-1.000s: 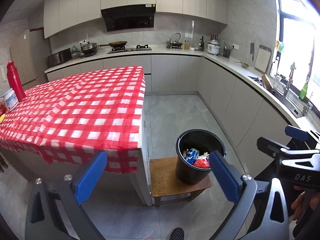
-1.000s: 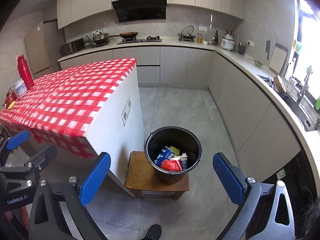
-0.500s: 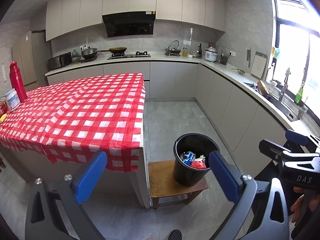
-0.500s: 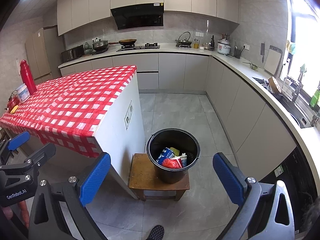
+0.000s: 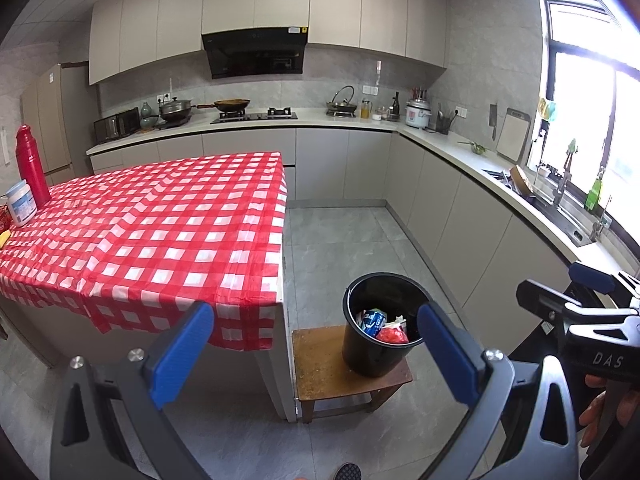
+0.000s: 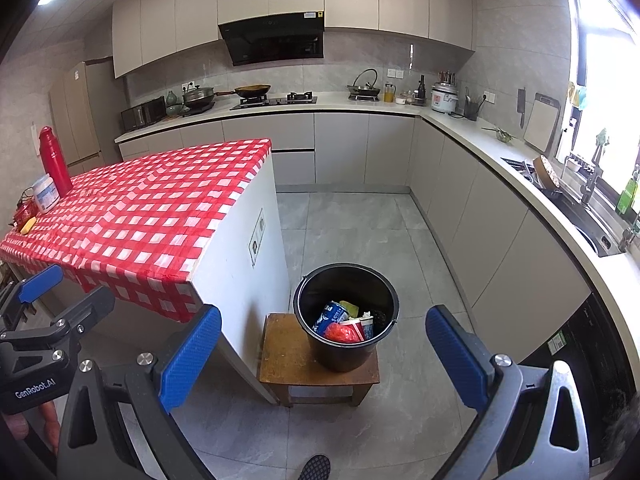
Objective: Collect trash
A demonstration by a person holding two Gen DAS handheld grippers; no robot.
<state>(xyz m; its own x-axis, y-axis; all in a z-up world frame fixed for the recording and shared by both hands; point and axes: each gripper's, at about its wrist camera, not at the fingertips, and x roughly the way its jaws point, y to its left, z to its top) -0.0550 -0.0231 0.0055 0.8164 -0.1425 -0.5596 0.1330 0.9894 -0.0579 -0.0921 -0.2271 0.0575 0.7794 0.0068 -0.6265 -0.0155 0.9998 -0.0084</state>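
Observation:
A black bucket [image 5: 372,356] [image 6: 340,354] stands on a low wooden stool [image 5: 324,372] [image 6: 284,356] beside the island. It holds trash: a blue can [image 6: 330,316], a red wrapper [image 6: 342,333] and paper scraps. My left gripper [image 5: 316,348] is open and empty, held high above the floor in front of the island. My right gripper [image 6: 324,350] is open and empty, held above the bucket. Each gripper shows at the edge of the other's view.
The island carries a red-and-white checked cloth [image 5: 152,232] [image 6: 140,216]. At its far left end stand a red flask [image 5: 30,168] and a white tub [image 5: 20,208]. Grey cabinets and a counter with sink [image 6: 576,208] run along the right. Grey tiled floor [image 6: 352,232] lies between.
Both grippers have risen and tilted up, so the bucket and island sit lower and smaller in view. Both stay open and empty.

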